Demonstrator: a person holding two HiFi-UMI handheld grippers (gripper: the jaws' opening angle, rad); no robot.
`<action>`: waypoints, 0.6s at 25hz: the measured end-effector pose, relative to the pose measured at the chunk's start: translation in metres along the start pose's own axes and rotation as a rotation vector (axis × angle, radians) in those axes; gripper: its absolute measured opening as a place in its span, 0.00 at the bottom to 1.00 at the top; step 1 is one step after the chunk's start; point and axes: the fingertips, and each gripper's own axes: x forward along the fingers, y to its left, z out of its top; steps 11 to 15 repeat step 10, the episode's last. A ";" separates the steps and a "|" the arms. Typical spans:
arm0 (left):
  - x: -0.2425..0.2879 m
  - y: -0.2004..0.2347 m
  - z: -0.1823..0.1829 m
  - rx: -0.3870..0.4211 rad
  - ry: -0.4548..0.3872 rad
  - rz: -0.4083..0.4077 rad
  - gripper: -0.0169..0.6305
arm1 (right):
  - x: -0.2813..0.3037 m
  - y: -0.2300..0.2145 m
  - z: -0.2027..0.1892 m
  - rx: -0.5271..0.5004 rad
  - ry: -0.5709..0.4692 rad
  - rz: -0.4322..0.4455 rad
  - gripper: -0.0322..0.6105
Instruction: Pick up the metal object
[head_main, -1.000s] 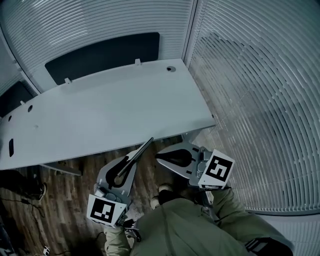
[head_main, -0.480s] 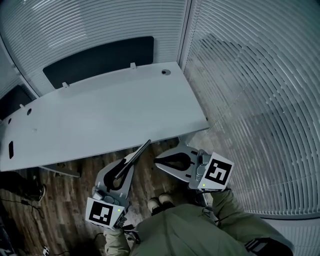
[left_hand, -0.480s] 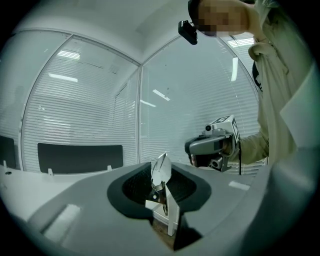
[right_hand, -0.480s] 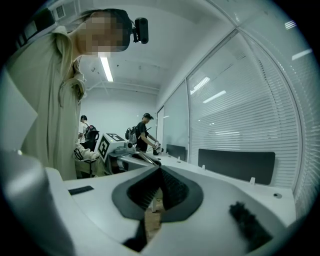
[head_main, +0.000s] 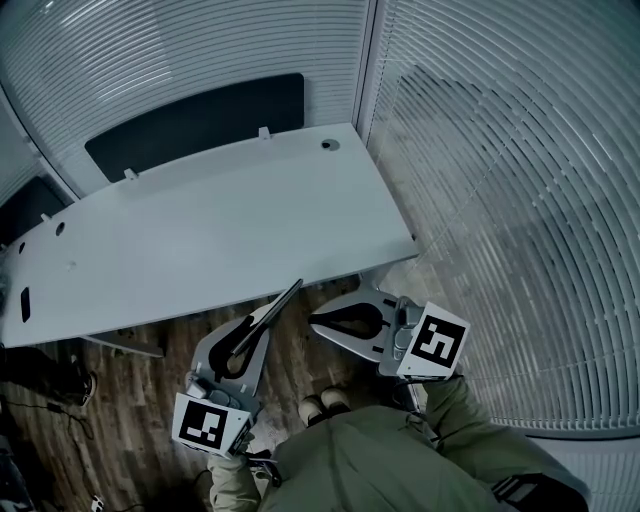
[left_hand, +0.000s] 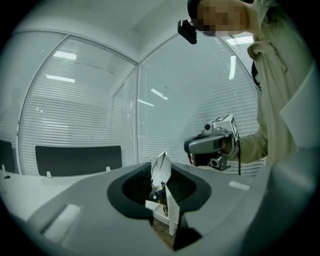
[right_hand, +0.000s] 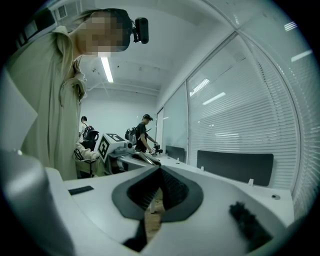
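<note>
The metal object (head_main: 290, 293) is a long, thin dark bar. It sticks out up and to the right from my left gripper (head_main: 268, 312), which is shut on it just in front of the white table's near edge. In the left gripper view it shows as a shiny blade-like piece (left_hand: 161, 170) standing up between the pads of the left gripper (left_hand: 161, 186). My right gripper (head_main: 315, 320) hangs beside it to the right, shut with nothing in it. In the right gripper view its jaws (right_hand: 159, 171) meet, and the left gripper (right_hand: 114, 145) with the bar (right_hand: 146, 159) shows beyond.
The white table (head_main: 200, 230) stretches ahead with a dark panel (head_main: 190, 115) behind it. Glass walls with blinds (head_main: 500, 200) close the corner at the back and right. Wooden floor (head_main: 120, 400) and the person's shoes (head_main: 322, 403) lie below. People (right_hand: 145, 132) stand far off.
The head view has shifted slightly, so the table sits a little higher in the picture. Both grippers hold nearly the same pose, the left still shut on the bar.
</note>
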 end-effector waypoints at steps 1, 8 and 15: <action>0.000 -0.001 0.000 -0.005 0.000 -0.004 0.16 | 0.000 0.000 0.000 -0.001 0.001 0.000 0.06; 0.002 -0.002 0.001 0.011 0.000 0.008 0.16 | -0.004 0.000 0.000 -0.006 0.000 0.005 0.06; 0.002 -0.004 0.001 0.007 0.005 0.012 0.16 | -0.005 0.001 -0.001 -0.006 -0.001 0.007 0.06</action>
